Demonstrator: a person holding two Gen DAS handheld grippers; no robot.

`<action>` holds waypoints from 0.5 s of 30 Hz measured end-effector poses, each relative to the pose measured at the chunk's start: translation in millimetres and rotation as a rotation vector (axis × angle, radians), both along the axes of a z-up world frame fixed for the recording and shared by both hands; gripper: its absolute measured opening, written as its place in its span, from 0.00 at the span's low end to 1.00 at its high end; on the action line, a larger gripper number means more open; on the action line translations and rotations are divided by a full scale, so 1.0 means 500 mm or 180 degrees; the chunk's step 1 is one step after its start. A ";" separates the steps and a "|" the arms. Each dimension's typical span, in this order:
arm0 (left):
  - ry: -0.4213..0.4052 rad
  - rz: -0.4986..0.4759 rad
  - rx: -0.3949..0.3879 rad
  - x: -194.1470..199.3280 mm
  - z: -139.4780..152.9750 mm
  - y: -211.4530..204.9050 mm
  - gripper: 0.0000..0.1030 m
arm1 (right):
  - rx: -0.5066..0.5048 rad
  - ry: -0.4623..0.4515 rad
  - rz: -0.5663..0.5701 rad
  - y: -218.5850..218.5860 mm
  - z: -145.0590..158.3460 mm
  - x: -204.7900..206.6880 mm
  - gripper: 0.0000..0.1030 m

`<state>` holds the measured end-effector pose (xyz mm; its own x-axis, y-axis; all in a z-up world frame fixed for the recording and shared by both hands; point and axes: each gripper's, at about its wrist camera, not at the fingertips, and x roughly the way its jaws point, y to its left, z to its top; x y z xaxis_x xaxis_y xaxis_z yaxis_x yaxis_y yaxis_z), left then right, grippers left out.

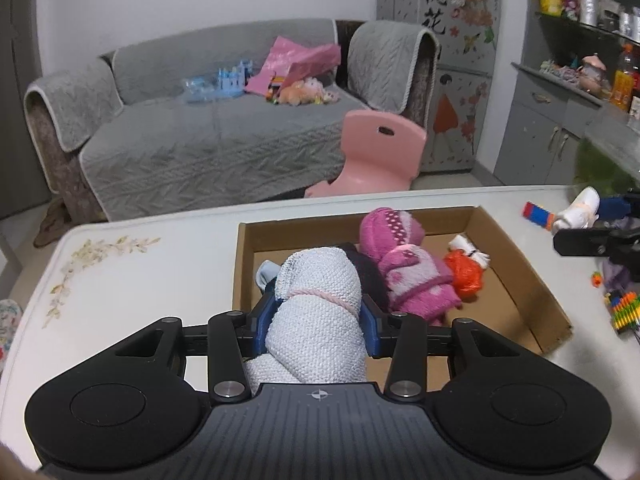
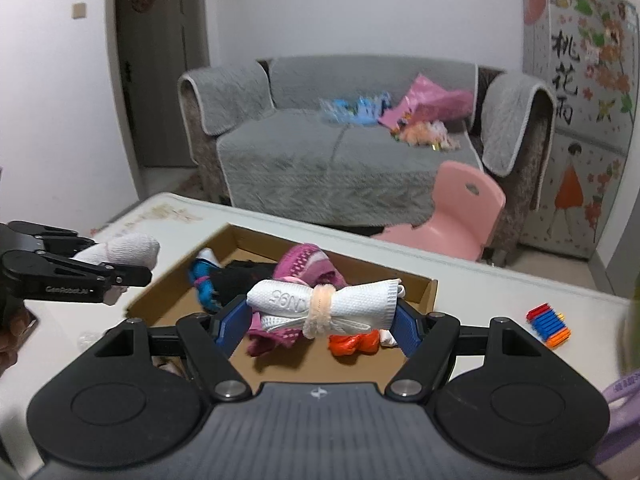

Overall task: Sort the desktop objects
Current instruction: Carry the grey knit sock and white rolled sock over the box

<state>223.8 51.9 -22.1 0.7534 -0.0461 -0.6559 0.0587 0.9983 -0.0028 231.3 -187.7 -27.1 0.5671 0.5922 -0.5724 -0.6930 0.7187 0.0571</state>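
My left gripper [image 1: 318, 312] is shut on a rolled pale knitted cloth [image 1: 320, 300] tied with a pink band, held just before the near-left corner of an open cardboard box [image 1: 520, 280]. Inside the box lie a pink dotted sock roll [image 1: 400, 264], an orange bundle [image 1: 466, 272], a black piece and a blue one. My right gripper [image 2: 318, 316] is shut on a white rolled mask [image 2: 352, 300] bound with a cream hair tie, above the box [image 2: 430, 292]. The right wrist view also shows the left gripper [image 2: 120, 276] with its cloth roll [image 2: 128, 248] at the left.
The box stands on a white table [image 1: 140, 280] with a flower print. A red, blue and orange block toy [image 2: 548, 324] lies right of the box, and striped coloured pieces [image 1: 624, 308] sit at the right edge. A pink chair [image 1: 380, 148] and a grey sofa stand beyond the table.
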 end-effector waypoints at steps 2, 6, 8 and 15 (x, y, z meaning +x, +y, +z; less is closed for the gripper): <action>0.0043 -0.0004 -0.0056 0.028 -0.005 0.007 0.48 | -0.0032 0.0074 -0.0039 0.015 -0.016 0.025 0.67; 0.0149 0.0020 -0.0050 0.080 -0.024 0.010 0.48 | -0.0134 0.0179 -0.0104 0.039 -0.044 0.066 0.67; 0.0185 0.0020 -0.0034 0.105 -0.034 0.009 0.48 | -0.0175 0.0224 -0.0137 0.051 -0.057 0.088 0.67; 0.0210 0.0007 -0.0037 0.170 -0.042 0.006 0.48 | -0.0297 0.0399 -0.0230 0.082 -0.100 0.150 0.67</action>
<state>309.0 55.0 -43.2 0.7087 -0.0524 -0.7036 0.0557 0.9983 -0.0182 306.1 -146.7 -77.3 0.5269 0.4936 -0.6919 -0.6310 0.7725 0.0706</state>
